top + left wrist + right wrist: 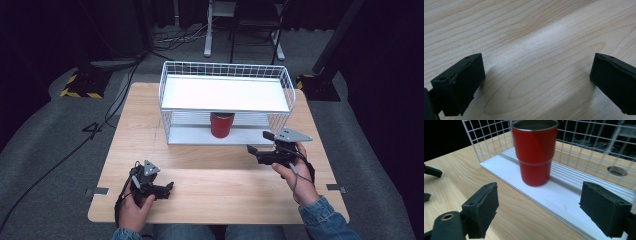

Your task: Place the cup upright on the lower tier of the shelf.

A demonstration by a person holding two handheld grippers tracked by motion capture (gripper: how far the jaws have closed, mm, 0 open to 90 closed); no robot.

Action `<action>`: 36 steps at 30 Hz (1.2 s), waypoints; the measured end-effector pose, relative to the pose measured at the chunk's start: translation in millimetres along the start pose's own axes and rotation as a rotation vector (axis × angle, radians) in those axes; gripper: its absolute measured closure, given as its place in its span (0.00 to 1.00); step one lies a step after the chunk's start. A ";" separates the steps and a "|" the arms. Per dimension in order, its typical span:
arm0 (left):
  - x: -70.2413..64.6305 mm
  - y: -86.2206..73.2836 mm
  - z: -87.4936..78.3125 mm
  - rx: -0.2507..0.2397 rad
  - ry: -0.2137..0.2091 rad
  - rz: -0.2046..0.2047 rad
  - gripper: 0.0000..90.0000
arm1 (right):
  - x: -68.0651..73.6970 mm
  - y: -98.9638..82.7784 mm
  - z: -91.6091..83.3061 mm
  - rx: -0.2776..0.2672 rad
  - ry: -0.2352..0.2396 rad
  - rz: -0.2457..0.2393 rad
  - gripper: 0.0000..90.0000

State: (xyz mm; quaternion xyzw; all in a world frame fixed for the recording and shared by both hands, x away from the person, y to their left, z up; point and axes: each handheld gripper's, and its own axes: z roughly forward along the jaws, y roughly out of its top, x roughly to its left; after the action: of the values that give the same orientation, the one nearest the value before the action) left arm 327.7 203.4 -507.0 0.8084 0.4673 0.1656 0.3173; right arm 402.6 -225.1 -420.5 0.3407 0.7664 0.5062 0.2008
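- I see a glossy red metal cup with a bare silver rim and a dark inside.
- It stands on the plain white lower shelf of a white wire-grid rack; the upper shelf is plain white too.
- The light wooden table is pale beige with wavy brown grain.
- My left tool and right tool are matt black; each carries a grey three-cornered plate.
- My sleeves are blue denim.
- The floor is grey carpet, with a yellow-and-black striped base at the far left.
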 end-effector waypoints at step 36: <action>2.6 6.5 5.4 0.001 0.020 -0.021 0.00 | -33.5 -84.9 -91.2 0.195 -0.110 0.111 0.18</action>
State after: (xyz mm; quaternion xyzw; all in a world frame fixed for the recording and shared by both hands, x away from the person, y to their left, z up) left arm 336.3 201.4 -506.7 0.8019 0.4789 0.1700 0.3141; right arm 339.0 -329.4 -462.1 0.4279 0.7798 0.4201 0.1799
